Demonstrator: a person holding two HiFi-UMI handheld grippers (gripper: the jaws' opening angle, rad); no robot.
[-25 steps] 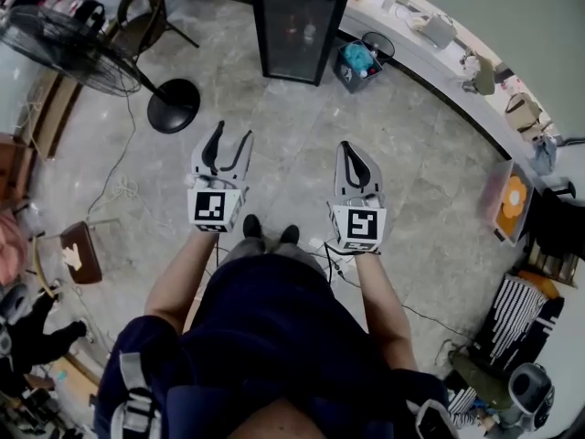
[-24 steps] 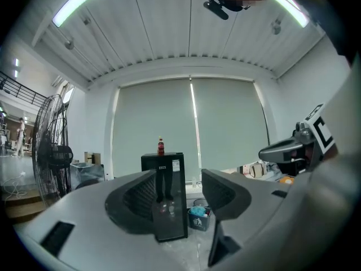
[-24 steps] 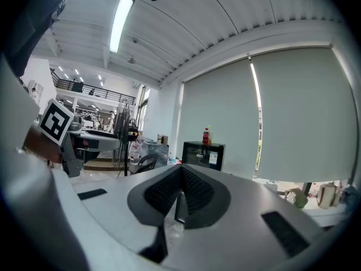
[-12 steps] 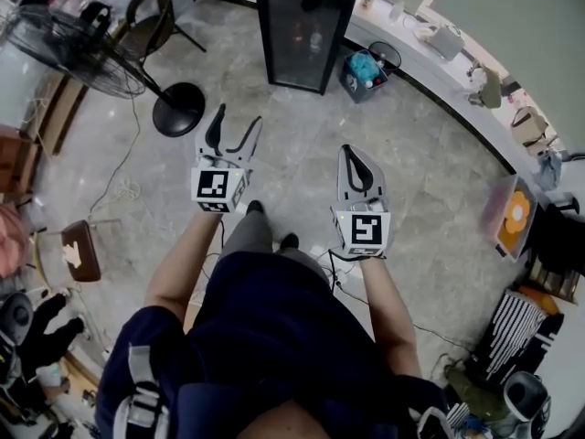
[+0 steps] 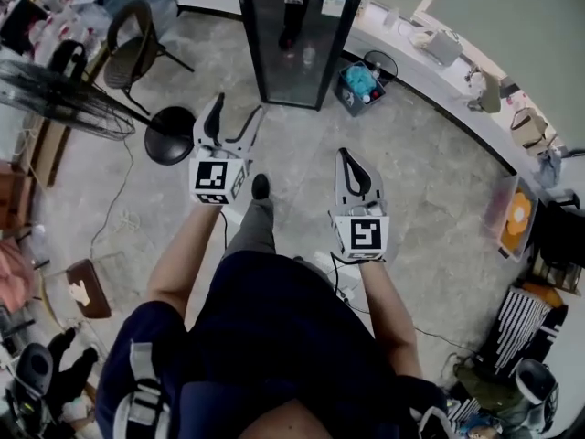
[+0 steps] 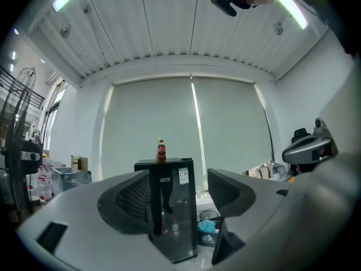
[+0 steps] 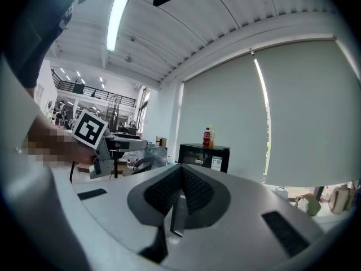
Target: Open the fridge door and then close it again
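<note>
Grey floor [image 5: 430,199] shrinks ahead as the shut fridge [image 5: 297,39] nears; left tongs [image 5: 238,108] have just spread, empty, seemingly ready to pull it open; right tongs [image 5: 346,154] are pressed together.

Glossy glass-fronted black fridge [image 5: 294,35] on polished marbled stone floor [image 5: 430,190].

left claw [image 5: 238,108] just opened, empty, fridge [image 5: 292,39] nearer

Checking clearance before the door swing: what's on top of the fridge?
A red drink bottle stands upright on top of the fridge. The right gripper view hints at a yellowish bottle right beside it, mostly covered by the red one.
</note>
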